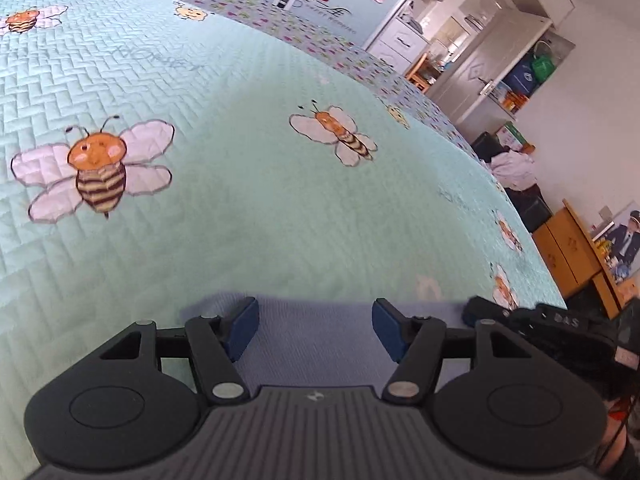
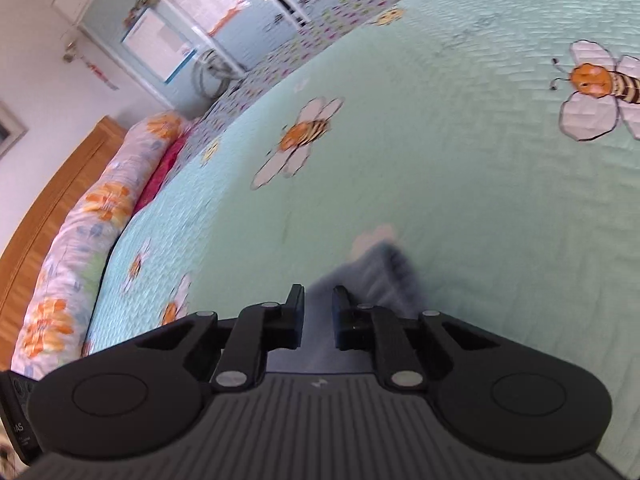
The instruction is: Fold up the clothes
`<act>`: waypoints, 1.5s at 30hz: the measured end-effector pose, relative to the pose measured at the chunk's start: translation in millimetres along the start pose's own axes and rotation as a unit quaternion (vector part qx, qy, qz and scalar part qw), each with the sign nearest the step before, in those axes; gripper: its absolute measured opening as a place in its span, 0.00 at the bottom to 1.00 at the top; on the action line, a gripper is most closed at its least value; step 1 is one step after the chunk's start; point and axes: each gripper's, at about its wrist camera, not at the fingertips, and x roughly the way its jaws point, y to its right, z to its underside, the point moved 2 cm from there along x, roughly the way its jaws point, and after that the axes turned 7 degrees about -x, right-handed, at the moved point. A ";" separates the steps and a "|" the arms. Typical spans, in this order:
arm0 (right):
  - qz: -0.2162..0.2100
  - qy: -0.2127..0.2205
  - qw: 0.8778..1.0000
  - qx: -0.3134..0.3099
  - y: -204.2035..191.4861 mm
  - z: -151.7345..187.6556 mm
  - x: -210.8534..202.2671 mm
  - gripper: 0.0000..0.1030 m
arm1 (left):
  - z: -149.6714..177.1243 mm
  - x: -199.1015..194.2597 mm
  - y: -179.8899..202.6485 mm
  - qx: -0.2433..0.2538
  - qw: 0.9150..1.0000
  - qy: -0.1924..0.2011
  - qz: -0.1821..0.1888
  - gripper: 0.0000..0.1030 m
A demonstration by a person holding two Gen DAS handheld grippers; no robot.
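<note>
A light blue knitted garment (image 1: 316, 344) lies flat on the mint bedspread right under my left gripper (image 1: 315, 312). Its blue pads (image 1: 244, 328) stand wide apart above the cloth, open and holding nothing. In the right wrist view the same blue garment (image 2: 376, 276) shows as a blurred, raised fold that runs in between the fingers. My right gripper (image 2: 319, 298) has its jaws drawn narrow, shut on that fold. The right gripper's black body (image 1: 552, 328) also shows beside the left one, at the garment's right end.
The quilted mint bedspread (image 1: 240, 208) with printed bees covers the whole bed. A flowered rolled quilt (image 2: 92, 216) and a wooden headboard (image 2: 48, 184) lie to the left. A wooden cabinet (image 1: 572, 248), a pile of clothes (image 1: 516, 168) and a wardrobe (image 1: 460, 52) stand past the bed's right edge.
</note>
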 end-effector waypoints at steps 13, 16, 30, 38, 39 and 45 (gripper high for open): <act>-0.010 0.013 0.999 0.041 23.8 -0.8 -9.2 0.00 | 61.4 -67.7 5.9 0.060 0.997 0.041 -0.021 0.65; -0.027 0.041 0.999 0.012 5.0 3.9 -44.9 0.35 | 73.8 -101.0 -4.6 0.041 0.998 0.045 -0.001 0.65; 0.001 0.038 0.995 -0.089 -26.3 79.8 -105.5 0.56 | 156.2 -137.9 18.0 0.154 0.987 -0.027 -0.033 0.69; 0.024 0.063 0.987 -0.145 -77.5 86.6 -150.0 0.80 | 136.3 -149.7 61.9 0.169 0.981 0.020 -0.092 0.79; 0.029 0.063 0.987 -0.145 -81.4 88.0 -153.2 0.80 | 135.9 -151.3 67.4 0.174 0.980 0.023 -0.095 0.80; 0.027 0.063 0.986 -0.153 -96.0 96.7 -172.1 0.80 | 144.0 -161.7 93.1 0.213 0.971 0.038 -0.102 0.81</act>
